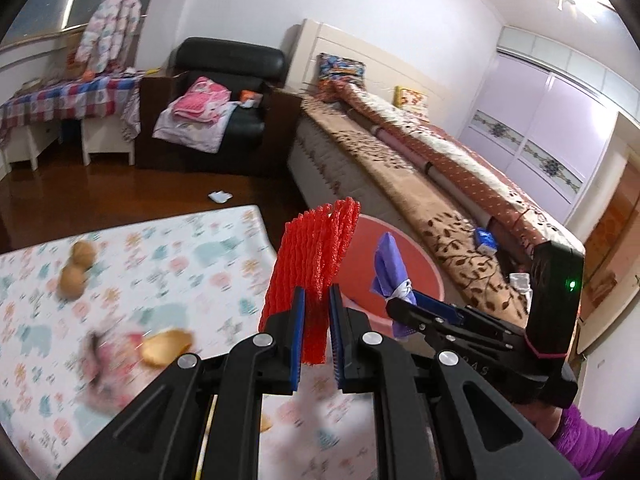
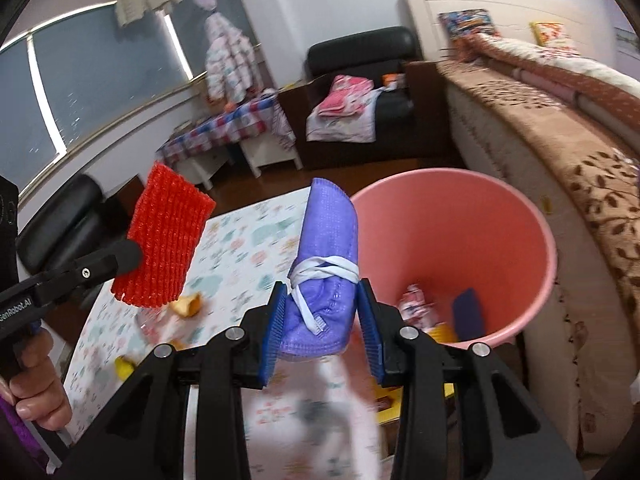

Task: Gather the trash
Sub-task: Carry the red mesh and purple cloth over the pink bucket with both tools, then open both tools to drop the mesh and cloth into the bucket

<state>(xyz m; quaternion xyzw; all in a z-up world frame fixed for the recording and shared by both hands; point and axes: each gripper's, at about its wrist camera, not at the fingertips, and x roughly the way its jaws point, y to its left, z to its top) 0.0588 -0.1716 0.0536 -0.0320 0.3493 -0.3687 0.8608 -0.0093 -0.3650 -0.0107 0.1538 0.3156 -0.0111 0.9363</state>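
Observation:
My left gripper is shut on a red foam net sleeve, which stands up between its blue pads above the patterned mat. My right gripper is shut on a rolled purple face mask bound with its white ear loops. In the right wrist view the pink bin lies just ahead and to the right of the mask, with wrappers and a dark blue item inside. The left wrist view shows the right gripper with the mask over the bin's near side. The red sleeve hangs left of the mask.
A floral play mat carries peel scraps, two brown round pieces and a blurred pink wrapper. A bed runs along the right. White paper lies on the wood floor. A black armchair stands behind.

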